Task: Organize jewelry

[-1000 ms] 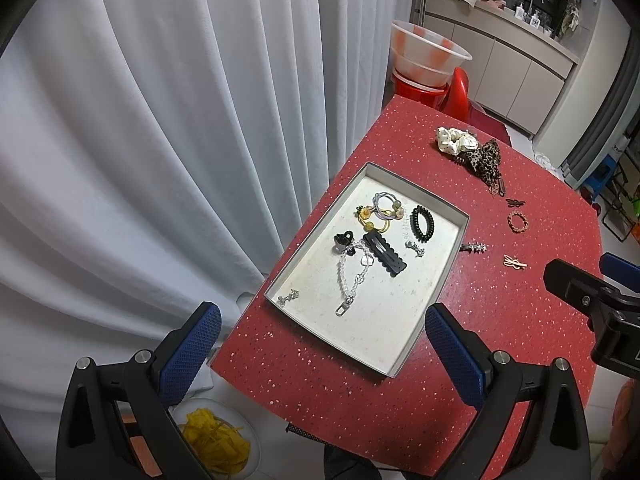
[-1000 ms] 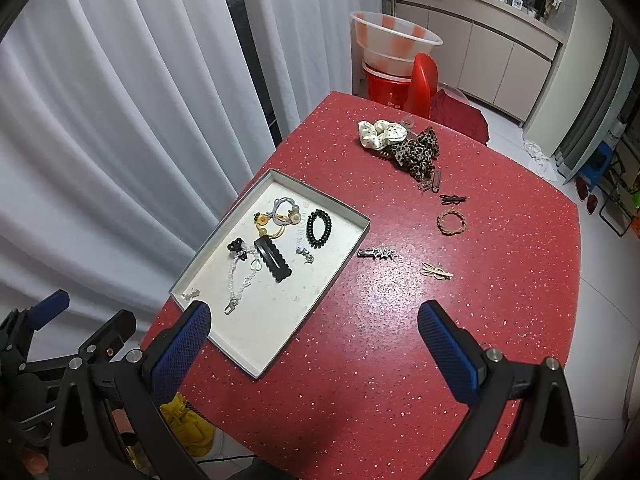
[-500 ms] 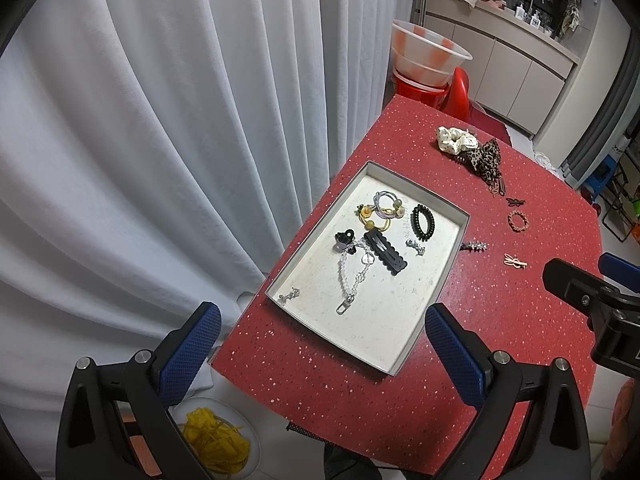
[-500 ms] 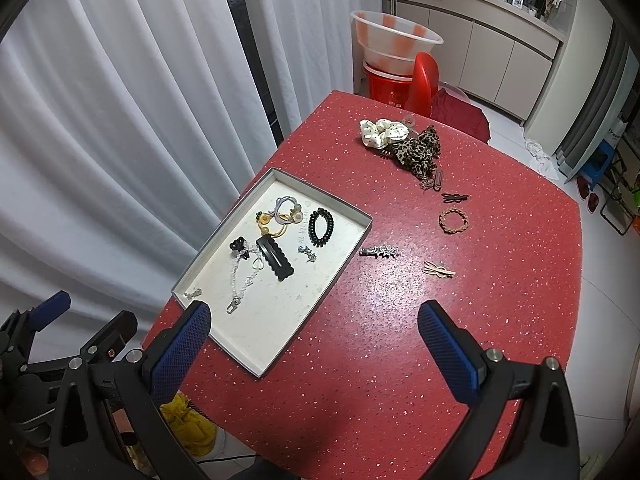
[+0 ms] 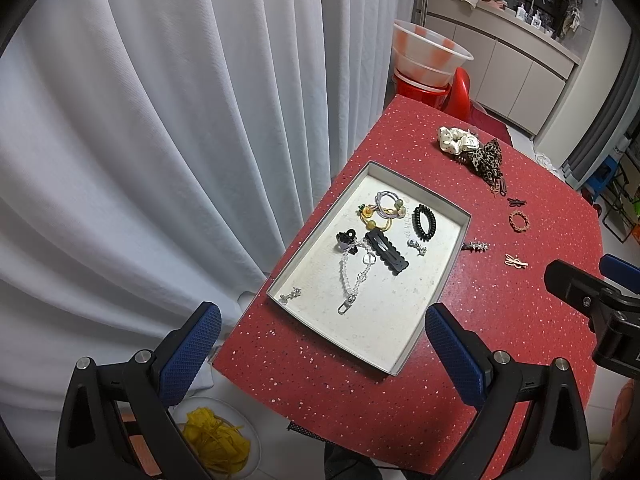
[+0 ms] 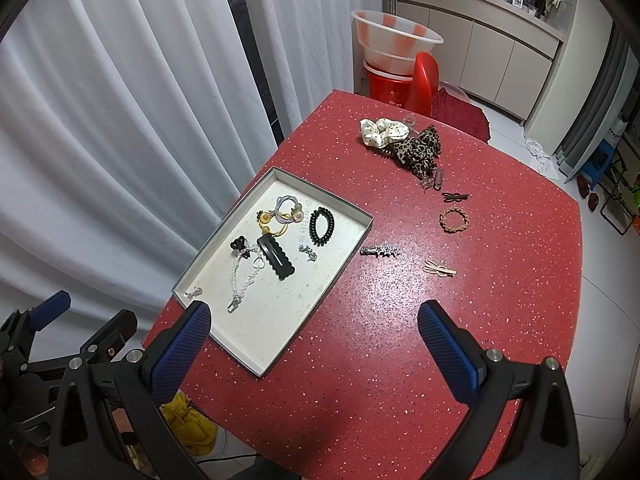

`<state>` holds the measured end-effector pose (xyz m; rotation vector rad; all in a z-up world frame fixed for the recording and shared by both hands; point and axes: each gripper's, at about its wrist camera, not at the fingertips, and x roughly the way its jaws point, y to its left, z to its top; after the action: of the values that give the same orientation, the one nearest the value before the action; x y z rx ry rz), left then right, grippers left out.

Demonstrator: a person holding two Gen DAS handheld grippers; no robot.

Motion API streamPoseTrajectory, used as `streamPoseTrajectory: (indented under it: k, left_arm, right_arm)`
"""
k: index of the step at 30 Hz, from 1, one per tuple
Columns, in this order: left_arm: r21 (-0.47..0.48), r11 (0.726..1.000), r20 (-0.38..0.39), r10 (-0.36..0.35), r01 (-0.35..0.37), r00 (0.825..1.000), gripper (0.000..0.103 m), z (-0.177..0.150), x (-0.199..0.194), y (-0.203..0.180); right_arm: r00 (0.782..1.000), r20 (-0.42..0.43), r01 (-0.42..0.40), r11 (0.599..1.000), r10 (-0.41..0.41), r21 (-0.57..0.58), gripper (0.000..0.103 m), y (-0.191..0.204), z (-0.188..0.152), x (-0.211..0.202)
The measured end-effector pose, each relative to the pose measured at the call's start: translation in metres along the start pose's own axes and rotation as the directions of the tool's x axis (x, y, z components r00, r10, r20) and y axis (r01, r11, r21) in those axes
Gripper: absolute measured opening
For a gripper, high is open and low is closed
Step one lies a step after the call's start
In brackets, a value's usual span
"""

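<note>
A shallow grey tray [image 5: 448,272] [image 6: 352,240] lies on the red speckled table [image 6: 380,340]. In it are a black hair clip [image 6: 276,257], a black coil tie [image 6: 321,226], beaded hair ties [image 6: 285,210], a clear bead chain [image 6: 244,280] and small charms. Loose on the table to its right are a silver star clip [image 6: 380,251], a beige clip [image 6: 439,269], a braided ring [image 6: 454,219], a small dark clip [image 6: 455,196], a leopard scrunchie [image 6: 418,150] and a cream scrunchie [image 6: 380,131]. My left gripper [image 5: 322,344] and right gripper [image 6: 314,342] hover open above the table's near edge, holding nothing.
White curtains [image 5: 160,120] hang close along the table's left side. A red chair [image 6: 424,80] and a plastic basin [image 6: 394,46] on a red bucket stand beyond the far edge. A yellow bundle [image 5: 214,438] lies on the floor below. Kitchen cabinets [image 6: 500,52] line the back wall.
Both views have crept very slightly; the tray and jewelry stay where they were and both grippers remain open.
</note>
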<state>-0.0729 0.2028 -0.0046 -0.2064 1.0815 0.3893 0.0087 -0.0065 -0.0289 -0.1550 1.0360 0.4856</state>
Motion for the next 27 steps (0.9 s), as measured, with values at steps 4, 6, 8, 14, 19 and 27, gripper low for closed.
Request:
streamPoseTrajectory:
  k: [4, 6, 8, 14, 19, 27]
  left_arm:
    - [0.000, 1.000, -0.001, -0.001, 0.001, 1.000, 0.102, -0.0001, 0.0003, -0.0002]
    - [0.000, 1.000, -0.001, 0.000, 0.000, 1.000, 0.102, 0.0000, 0.0004, -0.0004]
    - [0.000, 1.000, -0.001, -0.001, 0.001, 1.000, 0.102, 0.0001, 0.0004, -0.0005]
    - [-0.001, 1.000, -0.001, 0.001, -0.001, 1.000, 0.102, 0.0000, 0.0004, -0.0009]
    - [0.000, 1.000, -0.002, 0.001, -0.001, 1.000, 0.102, 0.0001, 0.0004, -0.0009]
    - [-0.001, 1.000, -0.002, 0.002, -0.002, 1.000, 0.102, -0.0033, 0.0023, 0.0010]
  right_arm:
    - [1.000, -0.001, 0.000, 1.000, 0.000, 0.001, 0.103, 0.0000, -0.0001, 0.0001]
    - [1.000, -0.001, -0.001, 1.000, 0.001, 0.000, 0.103, -0.0001, -0.0002, 0.0000]
    - [1.000, 0.000, -0.002, 1.000, 0.002, -0.001, 0.103, -0.0013, 0.0001, -0.0005]
    - [1.000, 0.000, -0.001, 1.000, 0.001, 0.000, 0.103, -0.0011, 0.0001, -0.0004]
    - [1.000, -0.001, -0.001, 1.000, 0.001, 0.000, 0.103, -0.0001, -0.0002, 0.0001]
    - [1.000, -0.001, -0.001, 1.000, 0.001, 0.002, 0.103, 0.0006, -0.0004, 0.0005]
